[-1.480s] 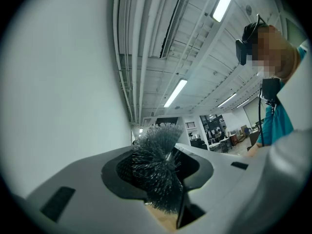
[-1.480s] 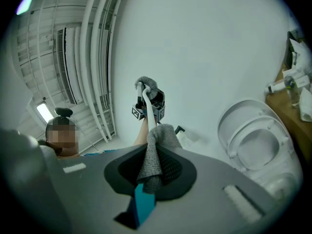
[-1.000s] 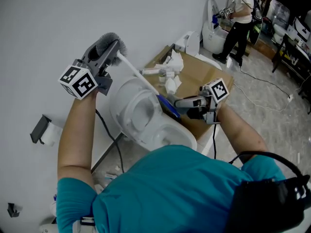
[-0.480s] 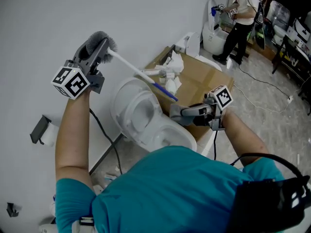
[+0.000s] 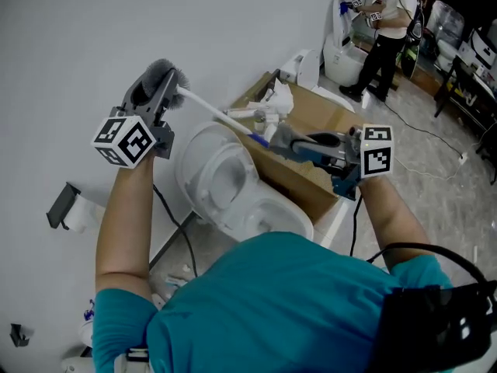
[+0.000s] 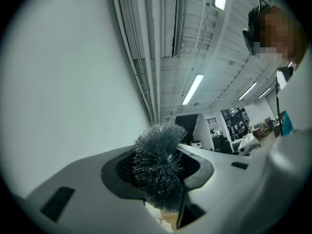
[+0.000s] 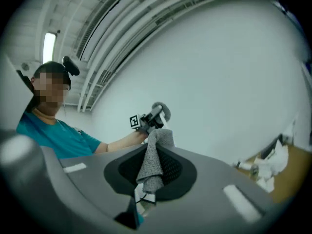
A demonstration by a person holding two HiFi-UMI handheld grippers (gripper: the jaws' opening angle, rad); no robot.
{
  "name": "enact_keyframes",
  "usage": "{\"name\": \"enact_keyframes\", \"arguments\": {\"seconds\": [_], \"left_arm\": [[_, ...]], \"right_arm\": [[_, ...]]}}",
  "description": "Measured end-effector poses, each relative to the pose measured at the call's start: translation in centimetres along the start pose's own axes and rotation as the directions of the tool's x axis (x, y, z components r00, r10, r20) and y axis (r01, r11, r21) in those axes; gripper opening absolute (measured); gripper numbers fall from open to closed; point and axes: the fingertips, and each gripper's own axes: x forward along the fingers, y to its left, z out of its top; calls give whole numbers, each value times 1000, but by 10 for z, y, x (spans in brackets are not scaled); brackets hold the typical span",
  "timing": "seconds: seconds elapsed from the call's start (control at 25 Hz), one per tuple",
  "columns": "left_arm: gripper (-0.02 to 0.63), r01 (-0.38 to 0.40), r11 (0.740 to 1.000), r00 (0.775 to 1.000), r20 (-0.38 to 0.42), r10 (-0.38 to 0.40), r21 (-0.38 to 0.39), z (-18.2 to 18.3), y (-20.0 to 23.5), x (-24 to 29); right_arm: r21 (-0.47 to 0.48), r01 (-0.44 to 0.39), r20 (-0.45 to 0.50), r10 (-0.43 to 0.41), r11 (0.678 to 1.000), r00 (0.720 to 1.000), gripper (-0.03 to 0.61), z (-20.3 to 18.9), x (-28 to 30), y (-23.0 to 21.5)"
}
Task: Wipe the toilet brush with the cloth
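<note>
Seen from the head camera, two forearms reach out over a white toilet bowl (image 5: 192,169). The left gripper (image 5: 158,86) is raised near the pale wall (image 5: 78,37), its jaws clamped on the grey bristle head of the toilet brush (image 6: 158,162). In the left gripper view the bristles fill the gap between the jaws and spread above them, and the lower bristles are hidden between the jaws. The brush's white handle (image 5: 210,109) slants away from that gripper, above the bowl, toward the right gripper (image 5: 299,144).

The right gripper lies roughly level, its jaws pinched on a grey knitted cloth (image 7: 155,160) that stands up in a fold between them. The cloth sits at the handle's far blue end, covering part of it. Whether the cloth touches the handle cannot be told.

Beyond the bowl is a flattened cardboard sheet (image 5: 326,123) with white items on it, too small to identify. In the far corner another person (image 5: 386,29) stands by a second white fixture, holding grippers.
</note>
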Motion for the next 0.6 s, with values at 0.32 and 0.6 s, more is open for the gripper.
{"name": "enact_keyframes", "arguments": {"seconds": [0.32,0.6], "left_arm": [[169,71,997,985,-159,-67,20,-59,-68,32],[169,26,995,983,-180,-44,-100,-69,-81,46]], "right_arm": [[-537,307,23,-350,786,936,28,68,79,-16],[-630,347,5,-443,695,897,28,53,108,-32]]}}
